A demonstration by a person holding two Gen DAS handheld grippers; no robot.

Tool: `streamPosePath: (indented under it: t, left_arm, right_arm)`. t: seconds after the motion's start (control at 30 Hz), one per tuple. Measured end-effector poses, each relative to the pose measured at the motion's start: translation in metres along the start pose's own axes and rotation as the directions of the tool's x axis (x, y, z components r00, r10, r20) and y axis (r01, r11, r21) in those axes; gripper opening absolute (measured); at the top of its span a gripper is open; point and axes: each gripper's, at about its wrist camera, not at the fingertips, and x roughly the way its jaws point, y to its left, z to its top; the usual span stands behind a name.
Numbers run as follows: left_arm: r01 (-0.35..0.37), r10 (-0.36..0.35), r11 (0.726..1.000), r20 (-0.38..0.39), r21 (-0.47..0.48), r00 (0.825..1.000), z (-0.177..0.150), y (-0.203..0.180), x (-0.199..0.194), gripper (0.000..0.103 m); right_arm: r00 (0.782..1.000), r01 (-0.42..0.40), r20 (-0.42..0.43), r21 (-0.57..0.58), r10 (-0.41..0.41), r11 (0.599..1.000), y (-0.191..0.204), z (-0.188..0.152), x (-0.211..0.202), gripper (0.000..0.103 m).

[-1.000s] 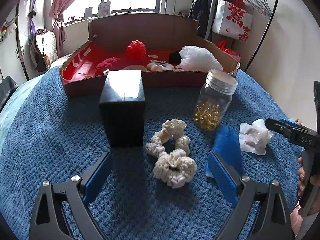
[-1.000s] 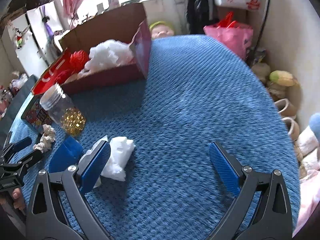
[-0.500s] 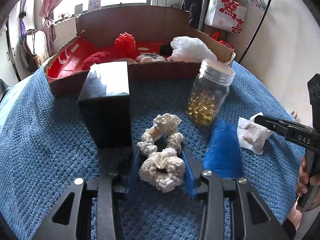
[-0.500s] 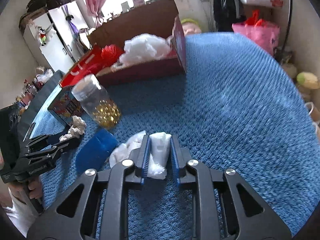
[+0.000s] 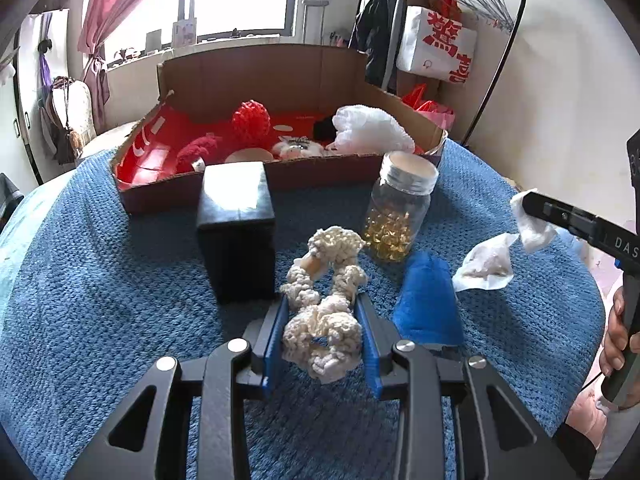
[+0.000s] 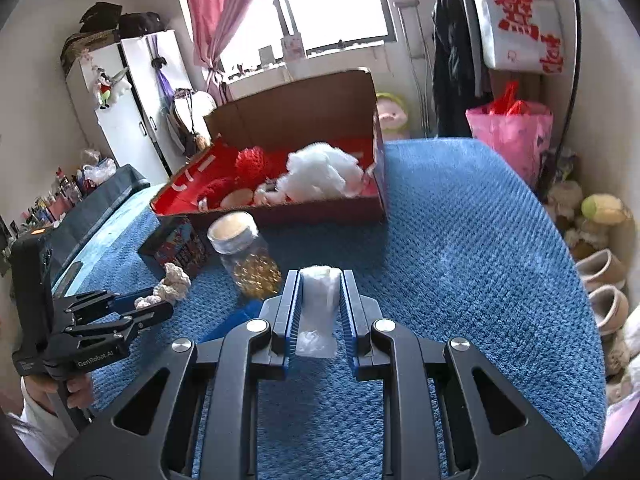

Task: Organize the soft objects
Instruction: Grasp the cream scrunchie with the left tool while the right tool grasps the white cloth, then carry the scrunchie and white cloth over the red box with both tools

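1. The left gripper (image 5: 322,336) is clamped on a cream crocheted scrunchie (image 5: 324,308) over the blue knitted blanket (image 5: 100,312).
2. The right gripper (image 6: 319,312) pinches a white crumpled tissue (image 6: 318,300), lifted off the blanket.
3. Beyond stand a black box (image 5: 236,232) and a glass jar of golden capsules (image 5: 396,216).
4. Farthest sits the open cardboard box (image 5: 280,80) holding red and white soft items.

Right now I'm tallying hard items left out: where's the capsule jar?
In the left wrist view the capsule jar stands upright on the blue blanket, just before the cardboard box, right of the black box.
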Motion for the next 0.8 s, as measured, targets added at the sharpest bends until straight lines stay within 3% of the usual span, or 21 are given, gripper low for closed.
streamPosePath:
  t: [0.17,0.6,0.8]
  left_arm:
    - [0.010,-0.010,1.000,0.009,0.008,1.000,-0.003,0.003,-0.009,0.036]
    - [0.033,-0.033,0.999,0.003,0.004,0.999,-0.011,0.007,-0.015,0.036]
    - [0.093,-0.093,0.996,0.000,-0.011,0.996,-0.002,0.010,-0.020,0.036]
  right_arm:
    - [0.999,-0.027,0.024,-0.024,0.027,0.999,0.015,0.002,-0.011,0.018]
    - [0.988,-0.127,-0.093,-0.081,0.120,0.989,0.055,-0.016,0.023,0.018]
    - [0.981,-0.163,-0.129,-0.136,0.146,0.977,0.075,-0.011,0.038,0.018]
